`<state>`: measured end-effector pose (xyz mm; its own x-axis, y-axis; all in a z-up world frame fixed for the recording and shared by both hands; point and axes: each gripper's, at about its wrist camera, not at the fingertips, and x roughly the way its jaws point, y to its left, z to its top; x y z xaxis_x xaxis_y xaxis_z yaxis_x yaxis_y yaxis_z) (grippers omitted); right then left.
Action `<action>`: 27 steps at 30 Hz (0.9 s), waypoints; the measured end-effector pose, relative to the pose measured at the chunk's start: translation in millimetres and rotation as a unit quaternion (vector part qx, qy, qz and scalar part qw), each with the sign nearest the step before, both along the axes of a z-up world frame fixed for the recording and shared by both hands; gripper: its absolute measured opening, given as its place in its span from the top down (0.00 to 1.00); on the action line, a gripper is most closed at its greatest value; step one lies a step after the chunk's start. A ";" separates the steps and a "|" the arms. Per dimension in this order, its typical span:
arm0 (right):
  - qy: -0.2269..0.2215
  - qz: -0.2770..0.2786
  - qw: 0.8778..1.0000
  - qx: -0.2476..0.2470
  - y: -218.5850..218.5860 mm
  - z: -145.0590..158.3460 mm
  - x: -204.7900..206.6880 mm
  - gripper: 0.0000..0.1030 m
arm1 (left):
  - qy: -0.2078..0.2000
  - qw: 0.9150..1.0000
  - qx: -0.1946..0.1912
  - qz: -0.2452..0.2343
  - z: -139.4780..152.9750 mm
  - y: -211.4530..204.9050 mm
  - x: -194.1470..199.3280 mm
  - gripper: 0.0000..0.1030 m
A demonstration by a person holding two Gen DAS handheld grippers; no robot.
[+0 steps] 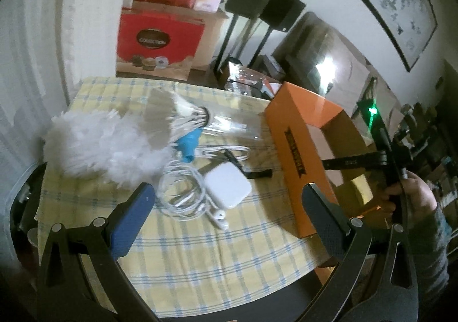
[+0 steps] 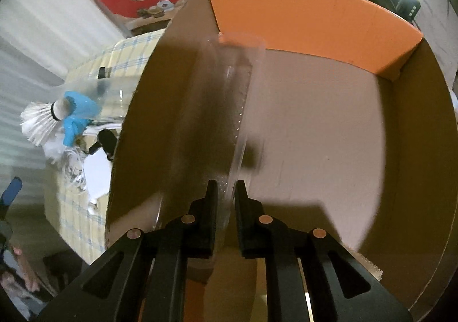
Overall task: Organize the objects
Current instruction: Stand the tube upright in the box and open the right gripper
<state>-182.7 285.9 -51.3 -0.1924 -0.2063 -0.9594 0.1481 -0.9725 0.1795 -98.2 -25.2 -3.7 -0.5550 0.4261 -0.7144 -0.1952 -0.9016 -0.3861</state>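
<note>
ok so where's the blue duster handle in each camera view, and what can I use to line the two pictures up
Left wrist: blue duster handle lies centre-left on the checked cloth, between the white feathers and the charger.
Right wrist: it sits at the far left edge, beside the shuttlecock.
Shared landmark: the orange box.

Hidden, cut off and blurred parts across my two wrist views

My right gripper pinches a clear plastic piece, too see-through to identify. The orange box wall hides part of my right tool. The box label blurs unreadable. The table runs behind my left fingers.
</note>
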 end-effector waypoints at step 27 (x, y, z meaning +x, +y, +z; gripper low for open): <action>0.038 0.010 0.999 0.031 19.2 16.8 -7.5 0.47 | -0.011 1.000 -0.003 -0.006 -9.1 0.8 2.8 0.01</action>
<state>-190.1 305.1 -34.5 -0.2624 -0.1518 -0.9529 0.1781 -0.9782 0.1068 -95.4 -24.4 -12.8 -0.5334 0.4280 -0.7296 -0.1973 -0.9017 -0.3847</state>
